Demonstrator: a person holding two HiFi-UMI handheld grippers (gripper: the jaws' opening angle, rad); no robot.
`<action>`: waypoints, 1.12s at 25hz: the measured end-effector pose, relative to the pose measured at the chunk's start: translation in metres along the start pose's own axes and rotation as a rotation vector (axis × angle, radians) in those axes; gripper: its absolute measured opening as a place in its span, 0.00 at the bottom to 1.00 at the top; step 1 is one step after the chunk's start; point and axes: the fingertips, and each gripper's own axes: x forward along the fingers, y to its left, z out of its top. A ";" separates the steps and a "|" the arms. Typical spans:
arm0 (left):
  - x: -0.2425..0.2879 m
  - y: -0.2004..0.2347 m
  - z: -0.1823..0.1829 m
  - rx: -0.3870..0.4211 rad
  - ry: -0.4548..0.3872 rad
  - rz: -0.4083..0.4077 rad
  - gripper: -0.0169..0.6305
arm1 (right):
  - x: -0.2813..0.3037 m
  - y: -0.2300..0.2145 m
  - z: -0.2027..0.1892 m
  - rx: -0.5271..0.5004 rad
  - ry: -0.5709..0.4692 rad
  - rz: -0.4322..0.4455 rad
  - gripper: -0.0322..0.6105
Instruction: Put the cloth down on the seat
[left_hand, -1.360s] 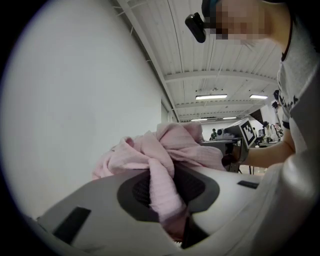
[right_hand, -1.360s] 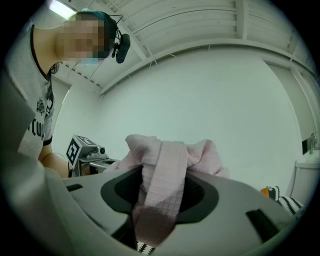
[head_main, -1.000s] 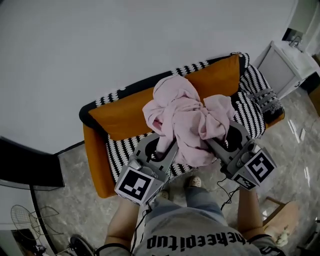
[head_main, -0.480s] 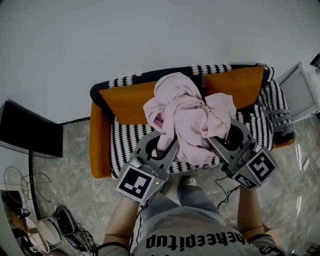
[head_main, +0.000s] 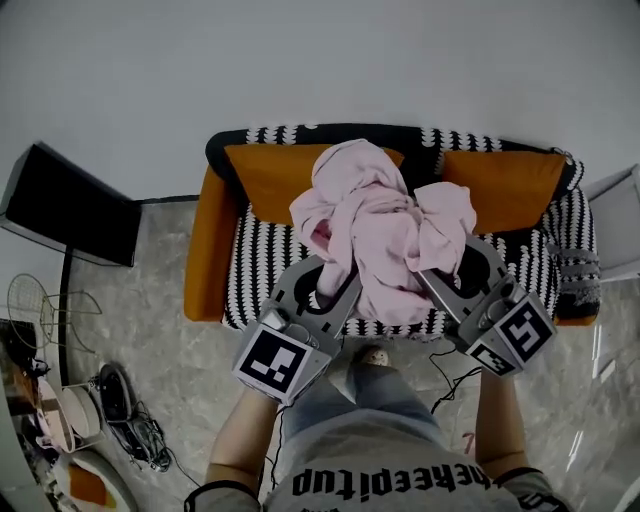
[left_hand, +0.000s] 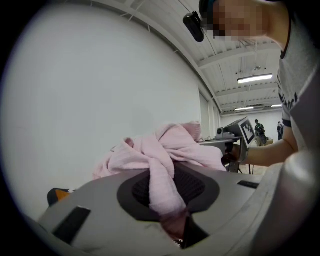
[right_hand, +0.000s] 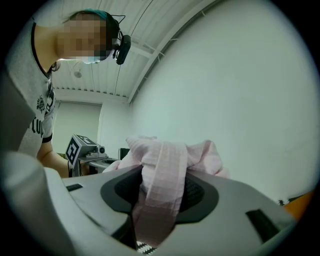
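In the head view, the tips of the left tool (head_main: 325, 285) and the right tool (head_main: 452, 278) are buried in the cloth (head_main: 385, 235), so I read the grip from the gripper views. In the left gripper view, a twisted strip of fabric runs over the dark ribbed pad (left_hand: 197, 187) and down into the narrow gap between the jaws; the left tool is clamped on the cloth. In the right gripper view, a broader folded band crosses the pad (right_hand: 202, 192) and drops between the jaws; the right tool is also clamped on the cloth. The cloth hangs between the two tools and bulges ahead of their tips, over the striped seat (head_main: 260, 285) of the sofa. Its underside is hidden, and I cannot tell whether the lowest fold touches the seat. The cloth is pale pink, thin, faintly checked and heavily crumpled, bunched into two lobes, the larger one nearer the left tool. Orange back cushions (head_main: 270, 180) lie beyond the tool tips, partly covered by the bundle.
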 end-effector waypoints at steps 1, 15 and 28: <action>0.002 0.001 -0.003 -0.004 0.004 0.010 0.18 | 0.002 -0.002 -0.003 0.003 0.005 0.011 0.33; 0.015 0.024 -0.066 -0.091 0.075 0.080 0.18 | 0.033 -0.015 -0.069 0.071 0.098 0.091 0.33; 0.033 0.041 -0.132 -0.136 0.171 0.076 0.18 | 0.051 -0.028 -0.141 0.151 0.175 0.087 0.33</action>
